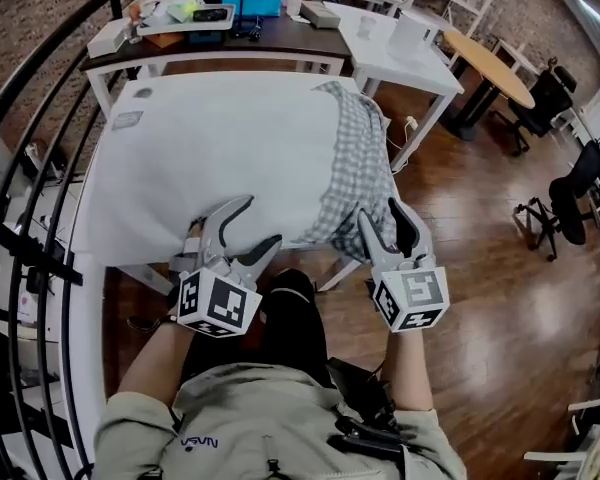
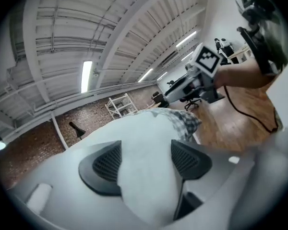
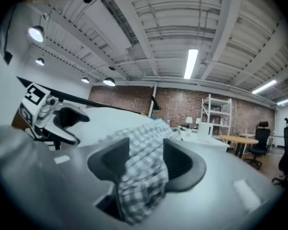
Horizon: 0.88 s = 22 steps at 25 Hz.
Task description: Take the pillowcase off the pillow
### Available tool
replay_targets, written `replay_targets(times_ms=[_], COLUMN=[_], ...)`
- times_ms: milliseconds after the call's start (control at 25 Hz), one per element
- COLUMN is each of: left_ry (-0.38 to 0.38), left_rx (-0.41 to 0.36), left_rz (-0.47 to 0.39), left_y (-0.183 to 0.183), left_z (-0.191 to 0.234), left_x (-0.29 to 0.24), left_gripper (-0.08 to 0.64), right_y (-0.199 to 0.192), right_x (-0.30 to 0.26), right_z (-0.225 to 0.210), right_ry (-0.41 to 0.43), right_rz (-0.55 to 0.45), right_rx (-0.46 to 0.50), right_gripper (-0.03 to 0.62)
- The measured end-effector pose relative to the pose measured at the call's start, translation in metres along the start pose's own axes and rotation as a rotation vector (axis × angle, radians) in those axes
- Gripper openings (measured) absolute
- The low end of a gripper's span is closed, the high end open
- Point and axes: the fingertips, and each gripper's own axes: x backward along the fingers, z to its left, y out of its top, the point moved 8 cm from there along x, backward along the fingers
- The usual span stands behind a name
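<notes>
White stuffed pillow [image 1: 220, 158] lies flat before me, its grey checked cloth pillowcase [image 1: 360, 178] bunched at the right end. My left gripper [image 1: 252, 223] gapes wide around the pillow's near edge. My right gripper [image 1: 382, 218] stands open, checked cloth loose between its jaws.

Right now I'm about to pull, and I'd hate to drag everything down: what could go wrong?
1. The left claw is open around the pillow, not clamping it, so a pull could likely drag the pillow along with its cover.
2. The right claw is open too; the pillowcase lies loose between its jaws and may slip out.
</notes>
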Motion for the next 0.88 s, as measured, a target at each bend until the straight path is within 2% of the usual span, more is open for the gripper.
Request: replay_targets(times_ms=[40, 160, 240, 320, 520, 640, 880], left_ry=[0.028, 0.089, 0.103, 0.103, 0.125, 0.147, 0.169], left_rx=[0.001, 0.014, 0.049, 0.109, 0.24, 0.281, 0.303], left_rz=[0.003, -0.027, -0.062, -0.1, -0.181, -0.202, -0.223], left_y=[-0.004, -0.01, -0.008, -0.004, 0.003, 0.006, 0.004], left_z=[0.001, 0.008, 0.013, 0.022, 0.069, 0.09, 0.115], left_x=[-0.004, -0.009, -0.007, -0.003, 0.005, 0.008, 0.013], left_gripper=[0.302, 0.168, 0.09, 0.052, 0.015, 0.015, 0.014], right_y=[-0.009, -0.042, -0.055, -0.054, -0.022, -0.007, -0.003], right_x=[0.004, -0.007, -0.024, -0.036, -0.04, -0.038, -0.035], right_z=[0.012, 0.048, 0.061, 0.062, 0.049, 0.035, -0.007], right_ry=[0.015, 0.056, 0.026, -0.046, -0.161, -0.214, -0.353], right_rz=[0.024, 0.123, 0.165, 0.171, 0.1, 0.082, 0.114], right_rx=[0.016, 0.098, 0.187, 0.266, 0.361, 0.4, 0.407], right_gripper=[0.218, 0.238, 0.239, 0.216, 0.088, 0.033, 0.017])
